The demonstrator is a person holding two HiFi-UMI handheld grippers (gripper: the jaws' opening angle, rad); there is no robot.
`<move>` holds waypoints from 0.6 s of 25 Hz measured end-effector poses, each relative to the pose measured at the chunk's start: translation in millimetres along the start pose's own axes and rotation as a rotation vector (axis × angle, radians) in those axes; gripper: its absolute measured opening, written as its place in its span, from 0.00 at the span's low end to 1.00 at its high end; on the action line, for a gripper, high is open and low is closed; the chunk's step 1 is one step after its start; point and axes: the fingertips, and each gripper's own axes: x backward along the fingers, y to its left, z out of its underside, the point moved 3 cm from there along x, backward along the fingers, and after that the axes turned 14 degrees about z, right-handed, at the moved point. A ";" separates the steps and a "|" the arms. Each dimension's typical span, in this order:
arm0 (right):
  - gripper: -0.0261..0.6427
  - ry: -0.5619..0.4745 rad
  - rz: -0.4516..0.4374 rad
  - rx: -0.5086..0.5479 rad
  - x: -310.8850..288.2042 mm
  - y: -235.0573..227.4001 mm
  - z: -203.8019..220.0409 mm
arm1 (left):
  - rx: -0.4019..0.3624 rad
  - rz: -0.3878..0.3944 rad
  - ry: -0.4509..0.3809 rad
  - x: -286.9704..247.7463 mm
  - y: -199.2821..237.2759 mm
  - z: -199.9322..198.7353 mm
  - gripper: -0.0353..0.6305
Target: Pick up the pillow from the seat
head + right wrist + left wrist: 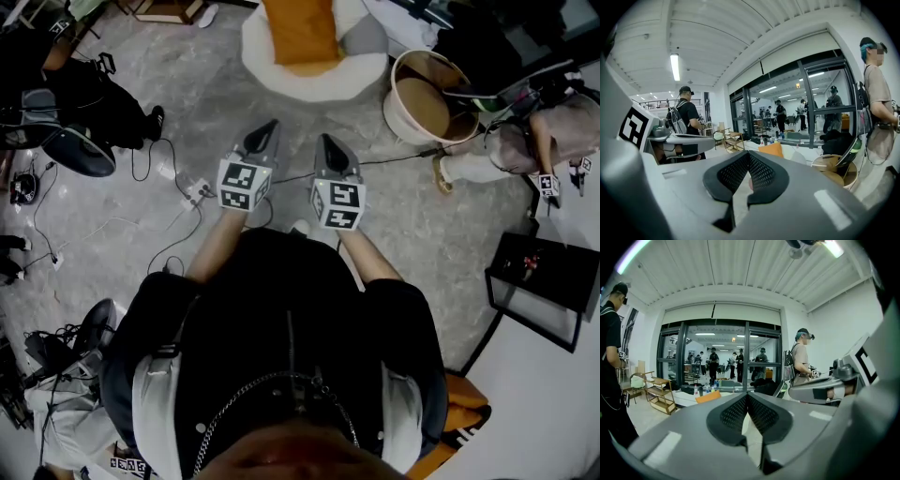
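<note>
While the left gripper (pixel 269 127) and right gripper (pixel 325 142) are hovering with fingers clenched empty, they are risking shoving the twelve-o'clock pillow (pixel 300 33) off its seat (pixel 323 82).

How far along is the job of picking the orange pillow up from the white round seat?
Done: nothing yet; the orange fabric pillow rests on the white round cushioned seat. In hand: the left gripper and right gripper point toward it, well short, both shut and empty. Left: approach, open, grasp, lift.
</note>
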 end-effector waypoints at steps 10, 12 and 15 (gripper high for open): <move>0.04 0.027 -0.028 -0.002 0.7 -28.2 12.3 | 0.005 -0.041 0.019 -16.1 -9.9 8.4 0.07; 0.04 0.026 -0.028 -0.002 -1.8 -30.9 12.1 | 0.006 -0.050 0.025 -16.4 -5.8 10.8 0.07; 0.04 0.012 -0.018 -0.011 -2.0 -37.7 7.6 | -0.001 -0.055 0.034 -16.8 -2.8 10.8 0.07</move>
